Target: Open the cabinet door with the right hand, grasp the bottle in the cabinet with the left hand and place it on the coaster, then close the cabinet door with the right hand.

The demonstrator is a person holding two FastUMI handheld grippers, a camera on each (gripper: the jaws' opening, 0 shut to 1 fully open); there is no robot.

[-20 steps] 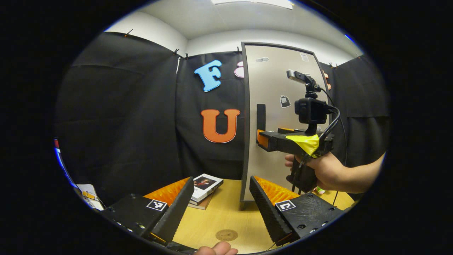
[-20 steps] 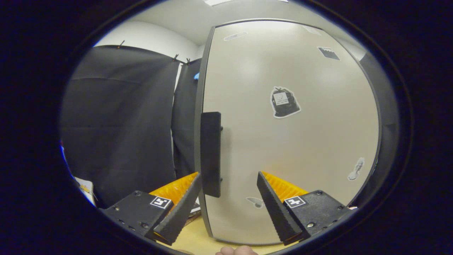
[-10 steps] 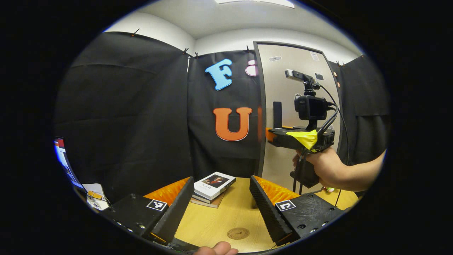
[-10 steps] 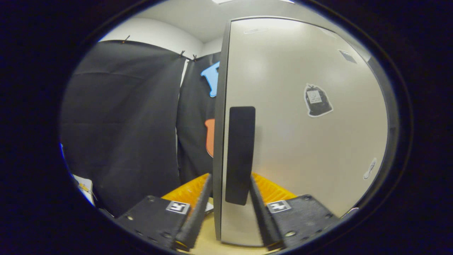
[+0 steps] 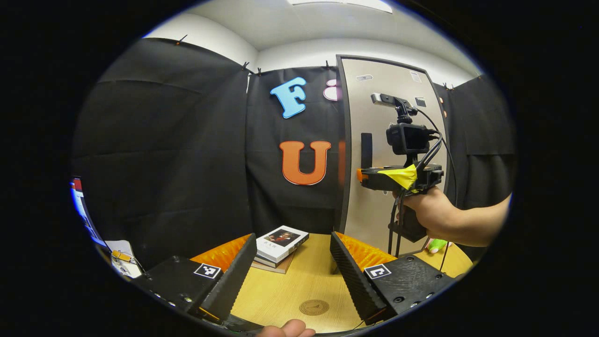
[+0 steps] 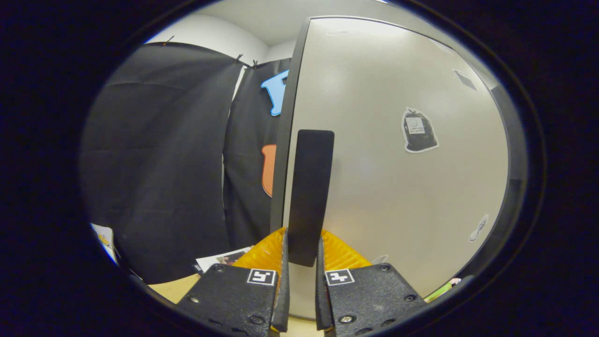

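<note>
The cabinet door [image 6: 402, 187] is a tall pale panel with a dark frame, and it covers the cabinet's inside. My right gripper [image 6: 302, 269] is shut on the door's black vertical handle [image 6: 310, 187], one finger on each side of its lower end. From the left gripper view, the door [image 5: 381, 107] stands at the back right, and a hand [image 5: 428, 213] holds the right gripper [image 5: 360, 174] at the handle [image 5: 366, 149]. My left gripper [image 5: 292, 276] is open and holds nothing, low over the wooden table. The round brown coaster [image 5: 314, 307] lies on the table between its fingers.
A small stack of books [image 5: 281, 239] lies on the wooden table [image 5: 281, 290] left of the cabinet. A small green object [image 5: 437, 244] lies at the cabinet's foot on the right. Black cloth walls close the booth at the back and left.
My right gripper's fingers have closed from wide open onto the door handle. The left gripper stays open and has shifted only slightly.
</note>
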